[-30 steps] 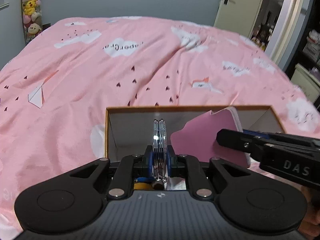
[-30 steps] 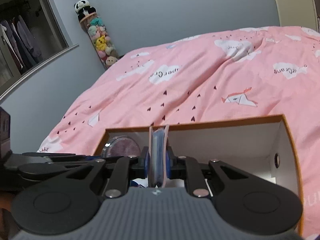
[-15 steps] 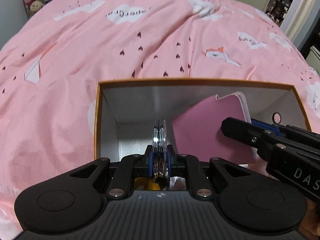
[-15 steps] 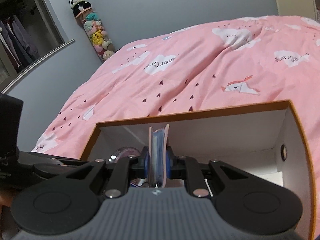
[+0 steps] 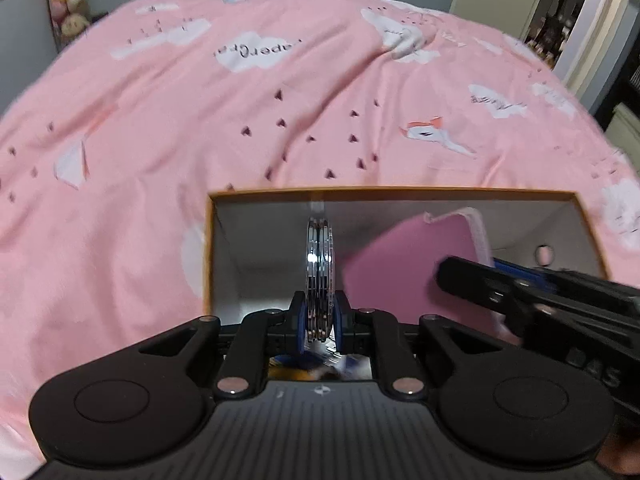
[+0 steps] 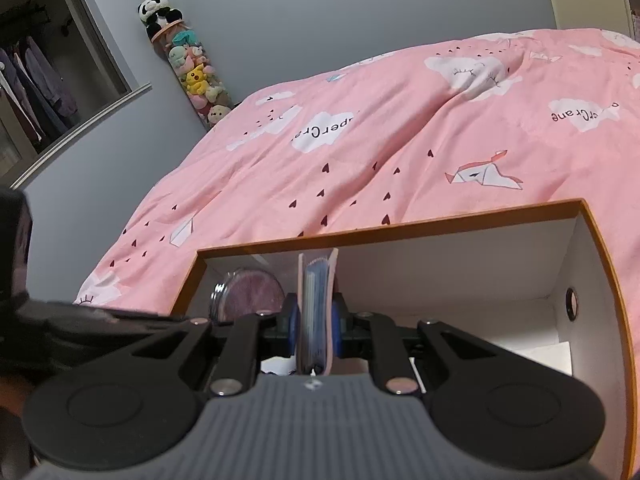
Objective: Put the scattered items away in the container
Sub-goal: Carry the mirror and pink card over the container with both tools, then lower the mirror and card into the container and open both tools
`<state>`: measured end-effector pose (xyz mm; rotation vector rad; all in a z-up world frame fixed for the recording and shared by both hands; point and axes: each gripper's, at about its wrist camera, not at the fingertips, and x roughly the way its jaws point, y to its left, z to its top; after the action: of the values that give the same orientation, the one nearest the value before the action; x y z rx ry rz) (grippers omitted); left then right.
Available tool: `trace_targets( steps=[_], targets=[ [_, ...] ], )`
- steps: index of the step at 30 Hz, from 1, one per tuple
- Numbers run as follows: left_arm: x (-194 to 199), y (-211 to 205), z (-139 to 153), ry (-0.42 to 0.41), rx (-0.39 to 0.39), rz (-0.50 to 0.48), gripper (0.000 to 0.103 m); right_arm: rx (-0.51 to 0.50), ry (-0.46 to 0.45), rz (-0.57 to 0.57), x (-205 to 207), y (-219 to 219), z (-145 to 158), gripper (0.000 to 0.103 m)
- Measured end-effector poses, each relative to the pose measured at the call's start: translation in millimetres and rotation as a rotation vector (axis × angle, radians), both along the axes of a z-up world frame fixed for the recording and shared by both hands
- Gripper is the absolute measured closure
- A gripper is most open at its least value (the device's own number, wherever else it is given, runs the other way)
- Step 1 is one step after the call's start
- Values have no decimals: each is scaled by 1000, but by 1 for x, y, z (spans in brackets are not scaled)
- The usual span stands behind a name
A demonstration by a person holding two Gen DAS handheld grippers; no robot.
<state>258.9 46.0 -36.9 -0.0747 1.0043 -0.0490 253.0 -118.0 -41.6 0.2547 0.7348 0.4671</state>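
A pink bedspread [image 5: 280,120] fills the upper half of both views, and the orange-rimmed box [image 5: 392,190] sits on it in the lower middle of each frame. Both grippers hang over its open top, so this looks like the drop-off step. At the lower centre of its own view, the left gripper [image 5: 319,320] pinches a round compact mirror [image 5: 319,264] edge-on. Likewise the right gripper [image 6: 316,328] clamps a pink card holder [image 6: 316,304] upright. Next, each likely needs lowering inside, then the jaws parted.
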Motion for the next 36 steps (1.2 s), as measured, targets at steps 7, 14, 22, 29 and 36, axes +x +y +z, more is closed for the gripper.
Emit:
trace_targets(
  steps=[7, 14, 22, 29, 36],
  targets=[
    [2, -13, -10, 50, 134, -11, 88, 16, 13, -14, 3, 0, -4, 85],
    [9, -19, -14, 118, 175, -22, 88, 97, 61, -44, 8, 2, -9, 85],
    [6, -16, -16, 97, 169, -20, 87, 174, 124, -67, 16, 15, -18, 85],
    [2, -15, -17, 86, 169, -36, 84, 181, 149, -59, 19, 22, -22, 84],
    [-4, -8, -9, 72, 126, -52, 70, 182, 177, -57, 22, 22, -27, 84]
  ],
)
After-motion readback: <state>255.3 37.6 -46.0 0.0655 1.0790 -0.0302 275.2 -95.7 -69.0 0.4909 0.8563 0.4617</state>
